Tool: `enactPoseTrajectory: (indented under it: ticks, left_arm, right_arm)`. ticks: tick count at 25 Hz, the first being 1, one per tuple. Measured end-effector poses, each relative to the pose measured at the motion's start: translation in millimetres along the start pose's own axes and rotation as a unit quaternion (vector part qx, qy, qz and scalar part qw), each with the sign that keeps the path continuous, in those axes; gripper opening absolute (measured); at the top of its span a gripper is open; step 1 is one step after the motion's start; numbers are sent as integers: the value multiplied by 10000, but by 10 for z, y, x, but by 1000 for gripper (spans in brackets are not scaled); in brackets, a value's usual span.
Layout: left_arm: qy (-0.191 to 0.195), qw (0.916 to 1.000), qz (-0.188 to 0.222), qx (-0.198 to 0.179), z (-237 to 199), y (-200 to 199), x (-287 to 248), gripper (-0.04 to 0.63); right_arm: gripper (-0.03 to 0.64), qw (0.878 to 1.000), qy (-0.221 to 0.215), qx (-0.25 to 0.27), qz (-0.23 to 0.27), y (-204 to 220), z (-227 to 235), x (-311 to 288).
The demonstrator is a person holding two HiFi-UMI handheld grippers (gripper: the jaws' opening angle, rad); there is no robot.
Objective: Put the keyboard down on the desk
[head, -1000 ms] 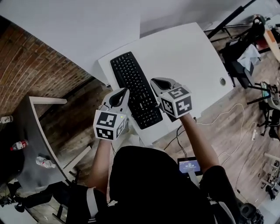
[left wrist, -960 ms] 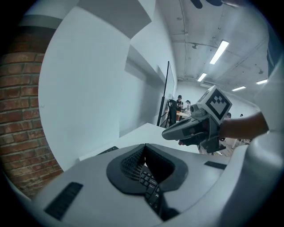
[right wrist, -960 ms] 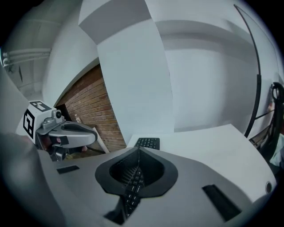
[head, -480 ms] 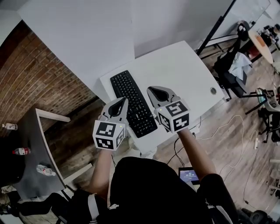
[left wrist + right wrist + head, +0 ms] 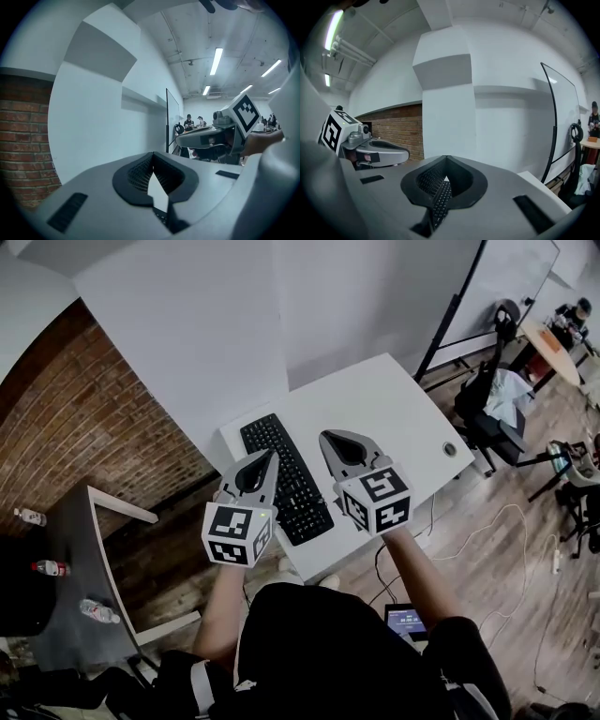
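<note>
Now L gripper (image 5: pixel 271 455) & R gripper (image 5: pixel 324 436) shut, empty, over keyboard (image 5: pixel 292 479) on desk (image 5: pixel 394 413).

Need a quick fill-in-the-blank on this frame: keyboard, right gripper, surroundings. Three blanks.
1. The black keyboard lies on the white ____.
2. The right gripper has its jaws ____, with nothing gripped between them.
3. In the head view, the wall at the left of the scene is made of ____.

Missing words: desk; shut; brick.
</note>
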State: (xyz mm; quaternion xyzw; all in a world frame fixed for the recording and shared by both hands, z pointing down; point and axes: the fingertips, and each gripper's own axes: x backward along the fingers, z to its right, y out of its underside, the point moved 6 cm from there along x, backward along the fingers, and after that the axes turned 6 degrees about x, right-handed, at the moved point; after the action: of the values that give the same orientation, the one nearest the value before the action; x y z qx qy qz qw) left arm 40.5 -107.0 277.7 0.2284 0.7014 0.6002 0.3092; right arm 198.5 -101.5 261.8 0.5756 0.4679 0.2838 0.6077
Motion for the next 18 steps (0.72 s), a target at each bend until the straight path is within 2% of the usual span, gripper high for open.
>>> enactPoseTrajectory:
  ticks: [8, 18]
  left_arm:
    - [-81, 9991, 389, -127, 108, -243, 110, 14]
    - [-150, 9982, 552, -182, 159, -347, 196, 14]
  right_arm:
    - [40, 9995, 65, 125, 300, -208, -48, 134]
    - [40, 9987, 28, 156, 476, -323, -103, 188]
